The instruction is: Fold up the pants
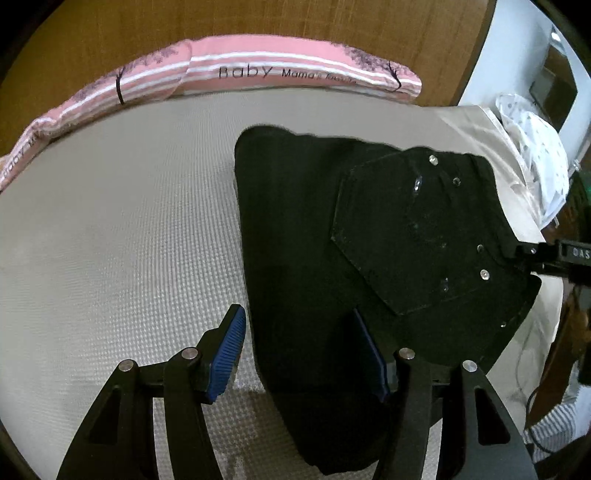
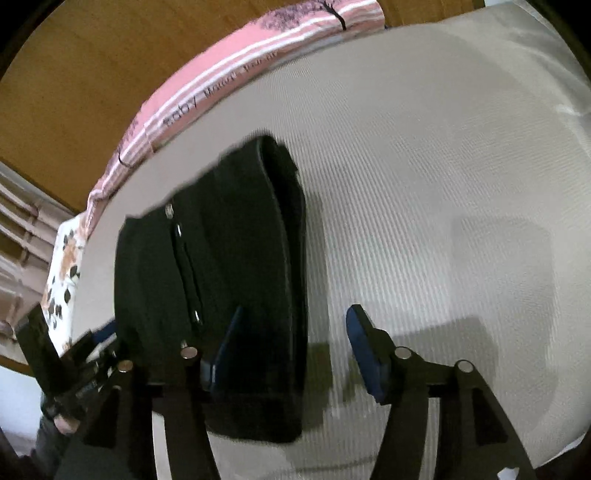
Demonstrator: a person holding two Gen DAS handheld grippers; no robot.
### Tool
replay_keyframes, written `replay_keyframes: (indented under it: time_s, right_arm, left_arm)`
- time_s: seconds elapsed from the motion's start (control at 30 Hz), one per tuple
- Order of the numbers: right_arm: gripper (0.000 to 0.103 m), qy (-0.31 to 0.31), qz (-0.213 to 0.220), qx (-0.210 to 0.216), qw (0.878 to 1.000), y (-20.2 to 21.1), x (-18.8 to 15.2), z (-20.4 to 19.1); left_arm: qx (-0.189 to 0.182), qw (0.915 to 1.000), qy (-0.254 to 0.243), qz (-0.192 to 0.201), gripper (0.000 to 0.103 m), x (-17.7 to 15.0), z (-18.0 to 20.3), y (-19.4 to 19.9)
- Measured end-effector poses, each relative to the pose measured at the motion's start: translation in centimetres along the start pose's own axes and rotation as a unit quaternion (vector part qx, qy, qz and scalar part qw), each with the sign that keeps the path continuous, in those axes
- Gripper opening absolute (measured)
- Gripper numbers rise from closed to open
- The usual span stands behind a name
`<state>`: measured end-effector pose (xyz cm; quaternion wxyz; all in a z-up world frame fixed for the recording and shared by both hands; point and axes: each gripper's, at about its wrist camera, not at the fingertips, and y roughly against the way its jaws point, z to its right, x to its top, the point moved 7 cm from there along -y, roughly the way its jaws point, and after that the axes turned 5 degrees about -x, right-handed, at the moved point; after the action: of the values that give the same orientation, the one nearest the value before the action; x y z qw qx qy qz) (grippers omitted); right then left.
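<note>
Black pants (image 1: pixel 314 236) lie folded into a compact stack on a bed's pale textured mattress (image 1: pixel 122 229), a back pocket with rivets facing up, close to the bed's side edge. A pink printed cushion (image 1: pixel 258 70) runs along the wooden headboard (image 1: pixel 258 22) behind. The left gripper (image 1: pixel 310 354) hovers with jaws spread astride the bundle's near edge, its pads apparently not pressing the cloth. The right gripper (image 2: pixel 291 350) is likewise spread, one finger over the fabric, the other over bare mattress, holding nothing. The folding looks essentially complete; at most a final tidy or squaring of the stack seems left
</note>
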<state>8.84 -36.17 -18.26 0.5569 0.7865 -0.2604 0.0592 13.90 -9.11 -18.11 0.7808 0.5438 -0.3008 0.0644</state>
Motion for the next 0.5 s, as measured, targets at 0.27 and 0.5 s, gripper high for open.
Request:
replay_keyframes:
  time_s: [0.27,0.5]
  right_arm:
    - [0.055,-0.039,-0.011,0.057,0.998,1.0,-0.8,0.9]
    - [0.058,-0.047,-0.033,0.107,0.993,0.5,-0.5,1.5]
  left_arm:
    - [-0.041,0.9977,0.051,-0.021,0.061,-0.2,-0.9,1.3]
    - [-0.114,0.9835,0.136,-0.037,0.061,-0.6,-2.8,1.7]
